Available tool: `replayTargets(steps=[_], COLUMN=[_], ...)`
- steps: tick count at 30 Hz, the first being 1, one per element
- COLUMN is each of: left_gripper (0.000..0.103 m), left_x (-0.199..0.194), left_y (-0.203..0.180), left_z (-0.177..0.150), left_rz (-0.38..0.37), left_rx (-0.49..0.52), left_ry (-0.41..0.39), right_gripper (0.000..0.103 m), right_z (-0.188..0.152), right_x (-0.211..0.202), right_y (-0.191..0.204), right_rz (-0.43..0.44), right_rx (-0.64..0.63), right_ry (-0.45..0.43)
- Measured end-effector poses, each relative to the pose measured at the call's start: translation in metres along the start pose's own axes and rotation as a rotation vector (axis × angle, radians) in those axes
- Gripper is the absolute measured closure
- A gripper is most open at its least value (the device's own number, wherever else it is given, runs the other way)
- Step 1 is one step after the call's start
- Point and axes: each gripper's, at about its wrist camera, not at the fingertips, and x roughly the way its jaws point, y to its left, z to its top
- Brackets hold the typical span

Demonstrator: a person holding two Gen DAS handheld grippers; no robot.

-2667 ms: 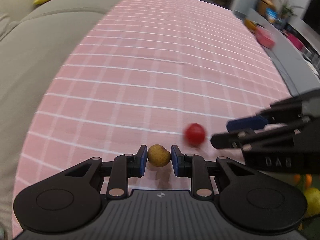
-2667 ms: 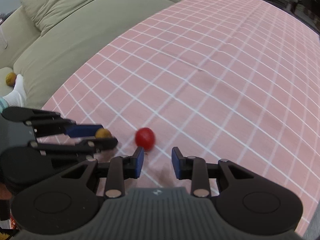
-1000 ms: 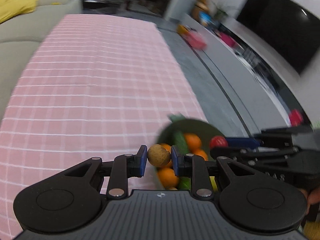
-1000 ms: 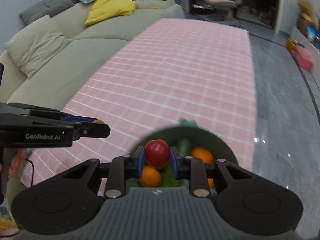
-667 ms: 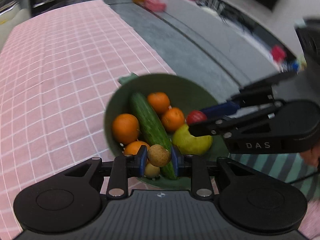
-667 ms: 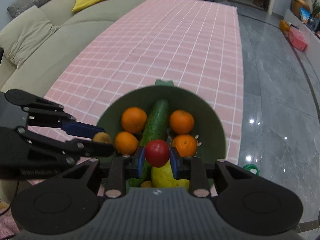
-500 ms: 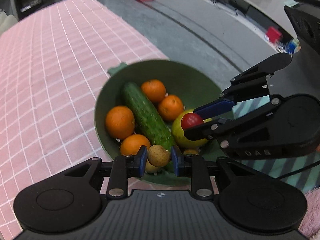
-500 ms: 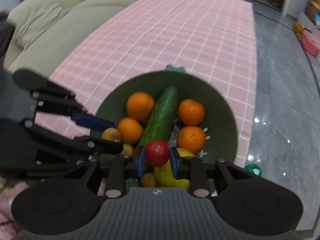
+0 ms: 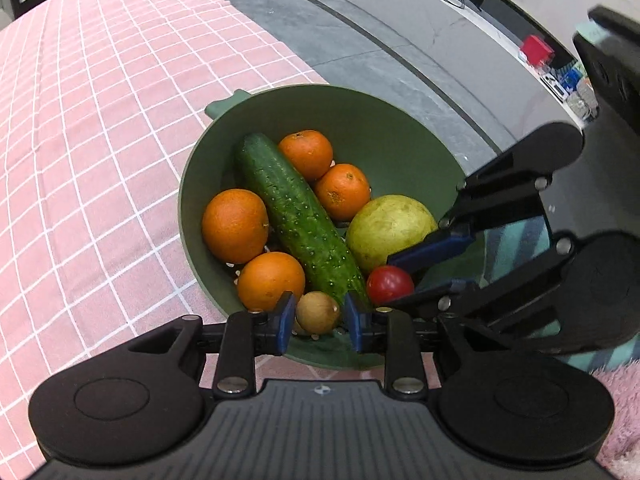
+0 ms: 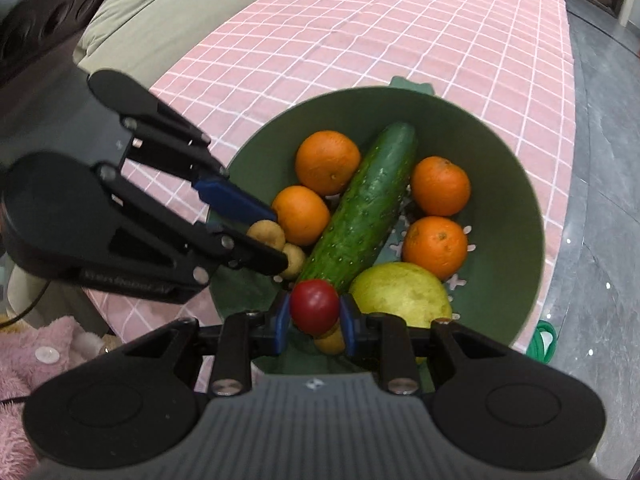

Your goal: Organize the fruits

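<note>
Pink checked cloth covers the bench on the left of the left wrist view, and the green bowl sits at its edge, already loaded with four oranges, a cucumber and a pale yellow-green fruit. Both hands are at the drop-off step of the sorting.

Starting from the left: the left claw hangs over the near rim of the bowl with the small brown fruit between its blue pads. Its jaws have just been opening, and a sliver of gap shows on each side of the fruit, so the release looks under way (whether the fruit has quite let go I cannot say). A second small brown fruit lies in the bowl just below it.

Further right, the right claw is clamped narrow on the red tomato, held above the bowl's near side beside the end of the cucumber and the pale fruit.

Next, by my reckoning, the left claw needs to spread a little more so its fruit falls in among the oranges, then lift straight clear. The right one should loosen over a hollow; the tomato is round and smooth and may roll, but the bowl's walls ought to keep it in.
</note>
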Motion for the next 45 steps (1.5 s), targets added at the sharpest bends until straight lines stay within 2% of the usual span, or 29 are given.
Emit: replayTargets(steps=[6,8,10,16,17,20,22,25,27,29,32,35,39,45], left_gripper=[0.058,0.057,0.057,0.053,0.053,0.051,0.045,0.038,0.028,0.023,0.023,0.023,0.02,0.02], left_x=[-0.009,-0.018,-0.03,-0.078,-0.085,-0.109,-0.122,-0.134,-0.137,-0.135,-0.126,-0.124,-0.123,-0.116], left_y=[0.002,0.003,0.006,0.016,0.015,0.005,-0.005,-0.026,-0.04,-0.055,-0.067,-0.074,-0.073,-0.058], left_z=[-0.001,-0.001,-0.003,-0.011,-0.014,-0.021,-0.025,-0.039,-0.049,-0.059,-0.063,-0.071,-0.083,-0.097], left_rz=[-0.005,-0.003,0.001,0.051,0.064,0.152,0.224,0.299,0.365,0.435,0.504,0.519,0.513,0.479], left_rx=[-0.03,-0.049,-0.087,-0.244,-0.261,-0.262,-0.253,-0.228,-0.208,-0.168,-0.15,-0.176,-0.24,-0.35], left_ry=[-0.029,-0.053,-0.094,-0.237,-0.255,-0.328,-0.37,-0.432,-0.467,-0.472,-0.422,-0.427,-0.426,-0.363], right_gripper=[0.078,0.068,0.059,0.057,0.05,0.04,0.037,0.035,0.03,0.03,0.03,0.024,0.024,0.024], right_z=[-0.001,-0.001,-0.001,-0.003,-0.004,-0.01,-0.017,-0.031,-0.039,-0.048,-0.059,-0.069,-0.077,-0.08], right_x=[-0.001,-0.007,-0.015,-0.054,-0.062,-0.09,-0.109,-0.125,-0.129,-0.132,-0.132,-0.129,-0.117,-0.105], right_y=[0.003,0.004,0.007,0.012,0.012,0.014,0.017,0.028,0.039,0.052,0.067,0.081,0.094,0.096], right_rz=[-0.01,-0.014,-0.024,-0.092,-0.12,-0.2,-0.228,-0.245,-0.274,-0.307,-0.315,-0.341,-0.38,-0.41], right_rx=[-0.003,-0.005,-0.01,0.039,0.058,0.127,0.188,0.239,0.247,0.247,0.256,0.242,0.205,0.219], right_ry=[-0.001,-0.01,-0.032,-0.161,-0.194,-0.308,-0.382,-0.447,-0.477,-0.504,-0.522,-0.536,-0.497,-0.474])
